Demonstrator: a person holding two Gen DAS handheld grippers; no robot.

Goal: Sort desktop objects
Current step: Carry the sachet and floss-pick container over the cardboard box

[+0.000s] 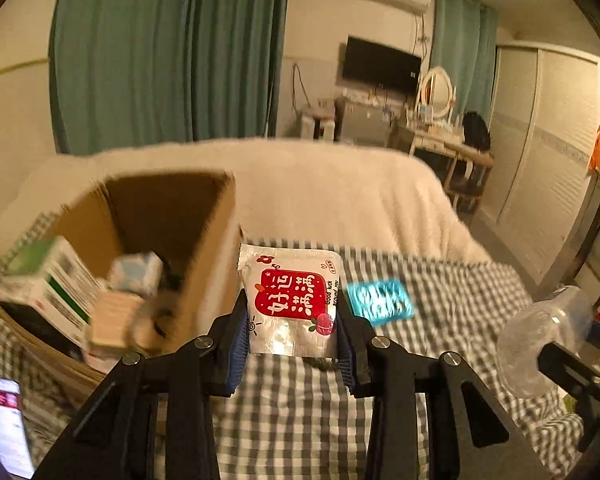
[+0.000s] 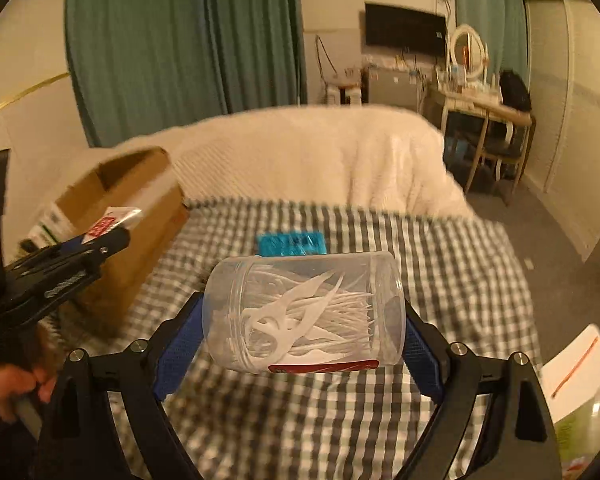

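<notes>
Beside the box (image 1: 156, 248) on the checked bed (image 1: 440, 300), left gripper (image 1: 292, 320) fingers pinch a sachet (image 1: 292, 300) while right gripper (image 2: 300, 316) fingers clamp a clear jar (image 2: 304, 312), which may slip from its smooth ends.

Flat foil sachet (image 1: 292, 300): silver-white with a red label panel and white characters. Clear plastic jar (image 2: 304, 312): white floss picks inside, red strip on its label. Rectangular packet (image 2: 291, 243): bright cyan. Bed cover (image 2: 340, 420): grey-and-white check. Open cardboard box (image 1: 204, 248): plain brown. Gripper pads (image 2: 178, 348): blue.
</notes>
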